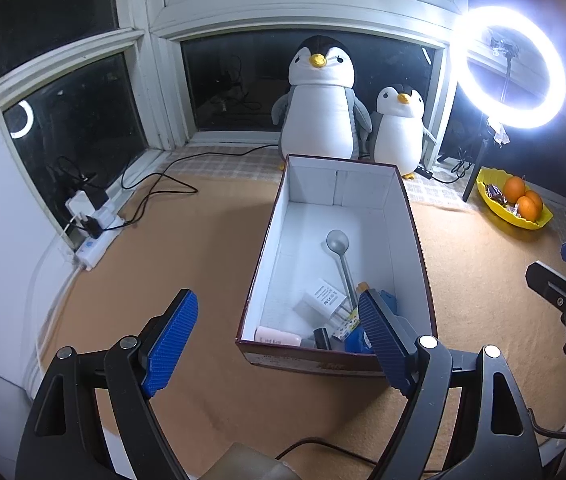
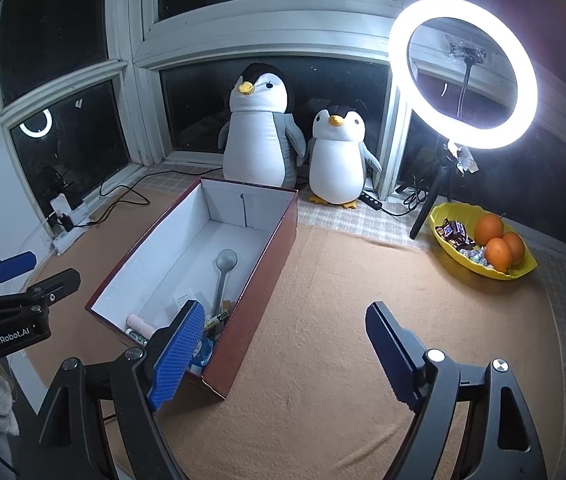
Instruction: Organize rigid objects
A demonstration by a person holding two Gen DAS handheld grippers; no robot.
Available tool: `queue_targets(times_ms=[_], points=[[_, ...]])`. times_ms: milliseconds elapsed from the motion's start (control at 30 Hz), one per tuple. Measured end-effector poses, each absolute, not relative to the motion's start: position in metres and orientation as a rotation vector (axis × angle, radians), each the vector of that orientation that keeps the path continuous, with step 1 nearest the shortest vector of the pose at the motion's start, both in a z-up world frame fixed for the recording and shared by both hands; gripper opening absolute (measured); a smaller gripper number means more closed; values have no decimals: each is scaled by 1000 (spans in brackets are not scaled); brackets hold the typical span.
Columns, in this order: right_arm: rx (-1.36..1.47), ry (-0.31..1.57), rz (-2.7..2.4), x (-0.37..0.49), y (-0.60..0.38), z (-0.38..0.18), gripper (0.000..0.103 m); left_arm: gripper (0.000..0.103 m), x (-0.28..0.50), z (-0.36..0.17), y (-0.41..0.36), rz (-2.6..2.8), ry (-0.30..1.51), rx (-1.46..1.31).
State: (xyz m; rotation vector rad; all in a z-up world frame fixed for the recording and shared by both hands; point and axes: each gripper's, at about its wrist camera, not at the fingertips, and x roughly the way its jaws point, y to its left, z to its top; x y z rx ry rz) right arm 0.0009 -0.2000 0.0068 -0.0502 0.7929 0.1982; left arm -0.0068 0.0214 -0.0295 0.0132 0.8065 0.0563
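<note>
A dark red box (image 1: 417, 220) with a white inside stands open-topped on the tan cloth. In it lie a grey spoon (image 1: 339, 248), a white charger (image 1: 323, 300), a pink tube (image 1: 277, 336), a small black cylinder (image 1: 323, 338) and something blue (image 1: 357, 340). My left gripper (image 1: 276, 295) hangs open above the box's near end, nothing between its blue pads. My right gripper (image 2: 285, 307) is open and empty too, just right of the box (image 2: 279, 236); its left finger overlaps the box's near corner in that view. The spoon (image 2: 225, 264) and pink tube (image 2: 139, 324) show there as well.
Two plush penguins (image 1: 319, 100) sit behind the box at the window. A lit ring light (image 2: 463, 72) on a tripod stands back right, beside a yellow bowl (image 2: 443, 216) of oranges and sweets. A power strip (image 1: 95, 240) with cables lies at the left wall.
</note>
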Motion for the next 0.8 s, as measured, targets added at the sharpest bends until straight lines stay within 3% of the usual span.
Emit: queue_targets(times_ms=[800], points=[[-52,802,194,2,-203,2,80,83,-4,-30,20,47,806,13]])
